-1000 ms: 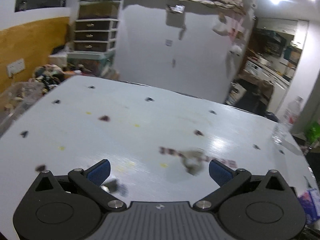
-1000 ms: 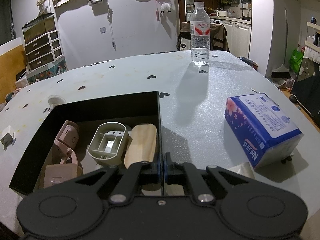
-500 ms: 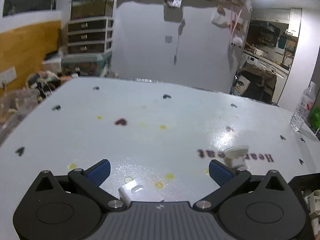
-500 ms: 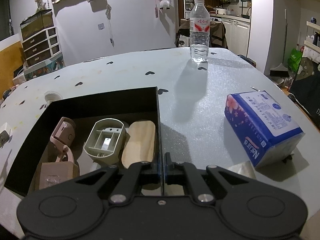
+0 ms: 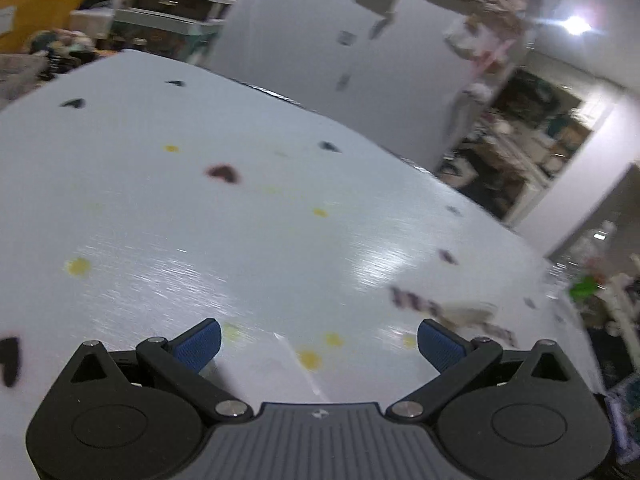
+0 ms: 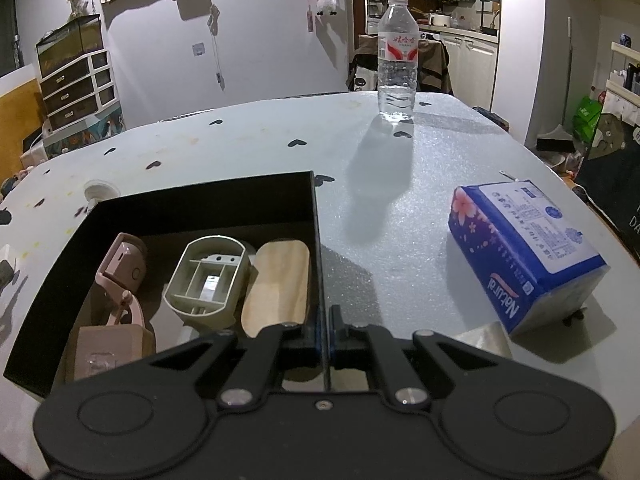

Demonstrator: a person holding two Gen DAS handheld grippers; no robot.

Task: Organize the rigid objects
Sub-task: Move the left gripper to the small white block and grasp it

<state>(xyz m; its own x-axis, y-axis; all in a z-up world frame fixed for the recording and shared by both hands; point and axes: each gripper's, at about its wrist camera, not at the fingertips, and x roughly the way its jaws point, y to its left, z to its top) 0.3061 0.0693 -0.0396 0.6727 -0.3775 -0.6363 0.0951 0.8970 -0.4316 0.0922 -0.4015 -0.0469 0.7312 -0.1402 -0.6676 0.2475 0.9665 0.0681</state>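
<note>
Since half a second ago the left claw [image 5: 319, 342] has been swung and tilted, so its view is blurred; the small white piece seen earlier between its fingers is now only a faint smear. A fresh pickup is judged to be sought. Its blue pads [image 5: 199, 343] are spread wide, empty. The right claw [image 6: 325, 326] is clamped on the right wall of the black box [image 6: 316, 240], unchanged. A white round piece [image 6: 97, 191] lies on the bench [image 6: 400, 208] just beyond the box's far left corner.
</note>
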